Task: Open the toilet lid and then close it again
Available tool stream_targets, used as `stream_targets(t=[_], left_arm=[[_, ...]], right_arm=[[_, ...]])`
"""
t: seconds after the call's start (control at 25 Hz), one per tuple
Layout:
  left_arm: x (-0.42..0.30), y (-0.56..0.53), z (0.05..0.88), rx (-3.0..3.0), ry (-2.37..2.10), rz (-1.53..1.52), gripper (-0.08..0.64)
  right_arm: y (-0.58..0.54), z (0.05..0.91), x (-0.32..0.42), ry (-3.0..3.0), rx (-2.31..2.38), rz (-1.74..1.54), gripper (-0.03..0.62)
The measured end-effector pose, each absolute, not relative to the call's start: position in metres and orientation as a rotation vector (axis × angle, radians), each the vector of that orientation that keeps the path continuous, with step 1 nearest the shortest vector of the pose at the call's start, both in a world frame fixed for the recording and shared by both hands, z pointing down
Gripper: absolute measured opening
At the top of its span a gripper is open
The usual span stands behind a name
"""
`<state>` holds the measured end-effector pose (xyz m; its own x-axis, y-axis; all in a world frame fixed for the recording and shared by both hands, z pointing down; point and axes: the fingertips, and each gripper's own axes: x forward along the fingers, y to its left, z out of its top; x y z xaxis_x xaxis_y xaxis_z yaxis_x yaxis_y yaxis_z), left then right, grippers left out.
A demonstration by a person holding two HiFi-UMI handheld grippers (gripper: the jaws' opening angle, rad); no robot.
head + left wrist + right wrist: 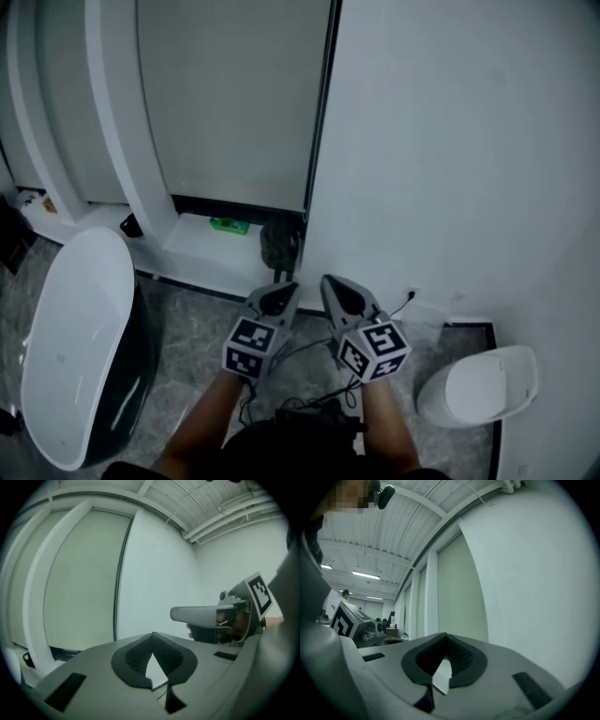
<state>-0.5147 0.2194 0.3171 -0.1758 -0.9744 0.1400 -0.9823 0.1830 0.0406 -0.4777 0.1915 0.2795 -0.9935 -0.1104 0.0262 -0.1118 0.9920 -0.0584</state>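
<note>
**Operator:** Where's the toilet, and what are my tools doing?

**Spotter:** The toilet lid (75, 347) is low on your left in the head view. It's a smooth, glossy white oval lying down over a dark body. Your left gripper (278, 298) and right gripper (342, 292) sit side by side in front of you, well apart from the lid. Both are clenched tight on nothing; in each gripper view the ribbed dark pads meet, with only bare wall beyond them.

**Operator:** Any containers nearby?

**Spotter:** There's a small white bin (483, 384) to your right, rounded, with its cover down, so I can't see what's inside. The floor (187, 328) is grey with a marbled pattern.

**Operator:** Anything I can read?

**Spotter:** No legible writing. Each gripper's marker cube (251, 345) carries black-and-white squares (patterns, not words). A small green item (228, 225) lies on the white ledge below the frosted panel (234, 94), which has a dark frame. Right of that is a plain matte white wall (450, 141).
</note>
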Motion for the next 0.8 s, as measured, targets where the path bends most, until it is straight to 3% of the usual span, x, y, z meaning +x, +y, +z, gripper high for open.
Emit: stream_targets(t=[0.8], left_arm=[[-0.281, 0.08, 0.324, 2.581, -1.582, 0.23, 0.006]], right_arm=[[0.073, 0.295, -0.237, -2.908, 1.166, 0.175, 0.011]])
